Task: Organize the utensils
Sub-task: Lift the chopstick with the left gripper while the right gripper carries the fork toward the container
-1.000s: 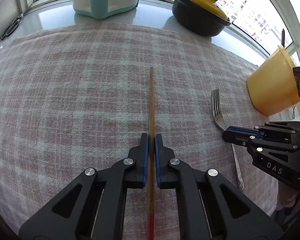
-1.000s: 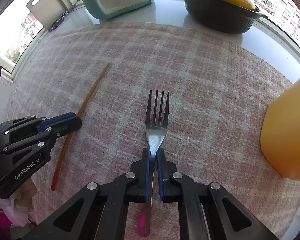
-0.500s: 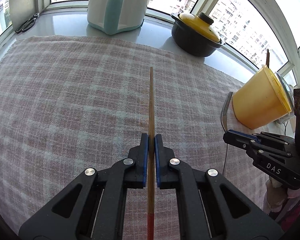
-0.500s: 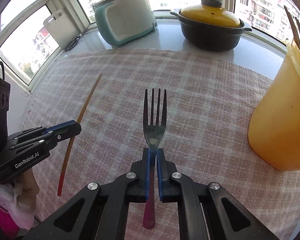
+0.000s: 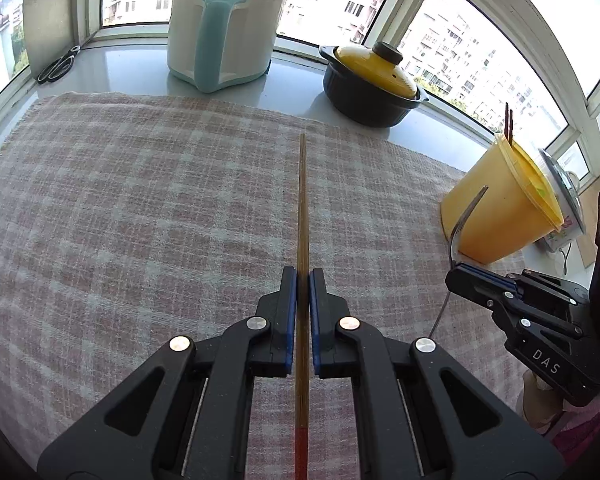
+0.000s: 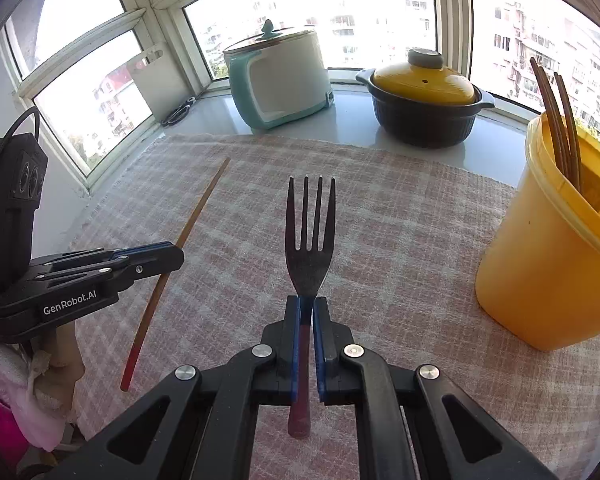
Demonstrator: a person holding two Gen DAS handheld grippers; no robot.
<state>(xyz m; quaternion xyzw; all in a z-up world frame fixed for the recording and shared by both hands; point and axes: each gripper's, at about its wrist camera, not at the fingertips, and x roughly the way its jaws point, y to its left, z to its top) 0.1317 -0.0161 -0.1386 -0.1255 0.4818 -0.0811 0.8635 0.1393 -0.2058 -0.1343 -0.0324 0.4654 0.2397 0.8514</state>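
My left gripper (image 5: 303, 276) is shut on a long wooden chopstick (image 5: 302, 208) with a red end, held off the checked cloth (image 5: 140, 220) and pointing straight ahead. My right gripper (image 6: 307, 306) is shut on a metal fork (image 6: 310, 232) with a pink handle, tines forward, also lifted above the cloth. In the right wrist view the left gripper (image 6: 172, 254) with its chopstick (image 6: 196, 216) is at the left. The left wrist view shows the right gripper (image 5: 456, 272) and fork (image 5: 462, 224) beside a yellow utensil holder (image 5: 504, 208). That holder (image 6: 548, 264) has several dark sticks standing in it.
At the back on the grey sill stand a white and teal cooker (image 5: 224, 32) and a dark pot with a yellow lid (image 5: 370, 84). Scissors (image 5: 58, 65) and a white cutting board (image 5: 48, 20) are at the far left corner. Windows surround the counter.
Both grippers have risen and tilted up with their utensils. The fork and the chopstick have left the cloth, and more of the pots, holder and windows has come into view.
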